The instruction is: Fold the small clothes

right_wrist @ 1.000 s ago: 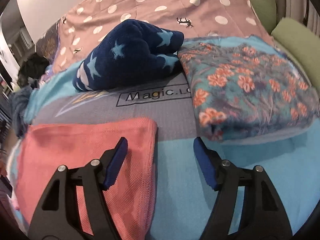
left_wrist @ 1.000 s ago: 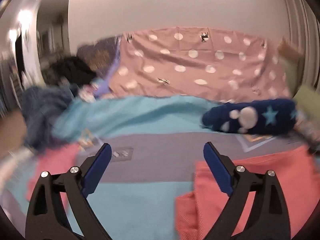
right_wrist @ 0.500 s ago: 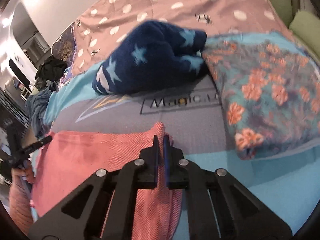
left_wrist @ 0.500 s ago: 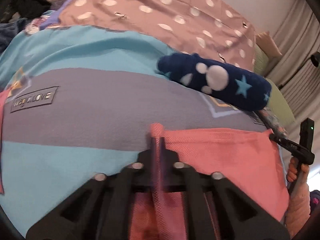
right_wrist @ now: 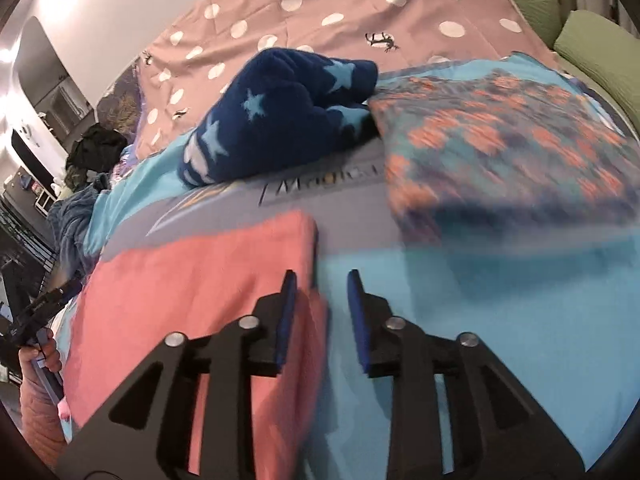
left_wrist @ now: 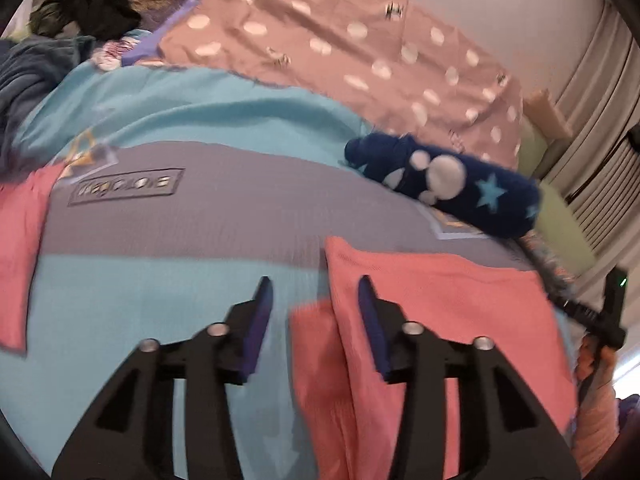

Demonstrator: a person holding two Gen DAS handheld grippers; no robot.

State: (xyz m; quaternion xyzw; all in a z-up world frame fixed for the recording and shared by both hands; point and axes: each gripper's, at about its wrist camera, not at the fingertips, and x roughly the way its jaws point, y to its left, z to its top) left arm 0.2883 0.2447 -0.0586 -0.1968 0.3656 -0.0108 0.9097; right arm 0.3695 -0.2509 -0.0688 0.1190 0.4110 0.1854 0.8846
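The left gripper stands partly parted, its jaws having just been opening; nothing is gripped, and the pink garment lies under its right finger. The right gripper, likewise just opened and empty, straddles that garment's right edge. The garment rests folded just in front of the navy plush. A finger dragged across the garment could pull the fold open.

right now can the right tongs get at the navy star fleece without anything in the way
Probably yes. The right tongs, which have just been opening, stand open and empty over the pink cloth's edge. The navy star fleece lies beyond, with only flat blanket between. The floral bundle touches its right side.
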